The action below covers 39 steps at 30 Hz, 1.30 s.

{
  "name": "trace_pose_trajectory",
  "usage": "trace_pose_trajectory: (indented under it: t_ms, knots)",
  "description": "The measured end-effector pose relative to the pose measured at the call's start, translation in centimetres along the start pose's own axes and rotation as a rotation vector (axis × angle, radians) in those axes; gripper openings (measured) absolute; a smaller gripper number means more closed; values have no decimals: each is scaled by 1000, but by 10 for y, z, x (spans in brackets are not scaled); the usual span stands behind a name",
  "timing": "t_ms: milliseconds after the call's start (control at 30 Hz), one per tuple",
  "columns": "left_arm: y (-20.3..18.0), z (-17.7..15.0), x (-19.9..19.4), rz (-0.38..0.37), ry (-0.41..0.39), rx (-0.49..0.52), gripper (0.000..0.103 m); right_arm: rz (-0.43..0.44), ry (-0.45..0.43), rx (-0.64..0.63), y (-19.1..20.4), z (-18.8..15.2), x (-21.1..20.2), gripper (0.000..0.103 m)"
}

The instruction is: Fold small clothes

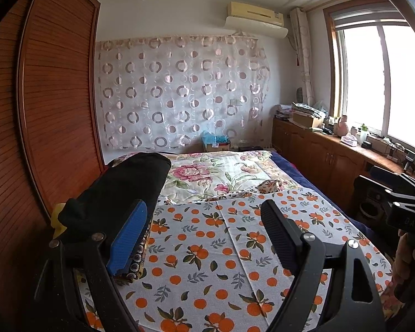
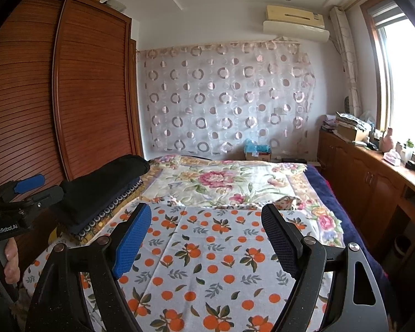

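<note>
Both grippers, left gripper (image 1: 204, 232) and right gripper (image 2: 206, 233), hovered with jaws wide and empty above orange-print cloth (image 2: 207, 262) spread flat mid-bed; folded dark stack (image 2: 105, 193) parked at left edge, likely finished.

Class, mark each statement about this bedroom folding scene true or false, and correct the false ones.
1. Both grippers hold cloth. False: the left gripper and right gripper are open and empty.
2. The orange-print cloth lies spread on the bed. True.
3. A black folded garment tops the stack beside the wardrobe. True.
4. The air conditioner stands on the floor. False: it is mounted high on the wall.
</note>
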<state>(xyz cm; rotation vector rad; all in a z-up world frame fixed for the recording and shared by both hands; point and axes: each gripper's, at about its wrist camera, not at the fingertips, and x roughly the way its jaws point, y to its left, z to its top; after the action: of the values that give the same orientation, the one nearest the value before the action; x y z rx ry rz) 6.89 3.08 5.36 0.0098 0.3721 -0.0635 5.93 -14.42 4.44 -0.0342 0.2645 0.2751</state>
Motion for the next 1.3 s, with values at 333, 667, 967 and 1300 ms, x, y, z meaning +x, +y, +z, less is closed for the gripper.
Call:
trace_pose_trajectory:
  t_ms: [333, 667, 967, 1300]
  knots:
    - [0, -1, 0, -1, 0, 0, 85, -1, -1, -2, -6, 1, -7, 83]
    - [1, -2, -2, 1, -4, -2, 85, -1, -1, -8, -8, 2, -10, 83]
    - [2, -3, -1, 0, -3, -2, 85, 3, 6, -8, -14, 4, -13, 83]
    - [2, -5, -1, -1, -3, -2, 85, 4, 7, -6, -16, 5, -13, 83]
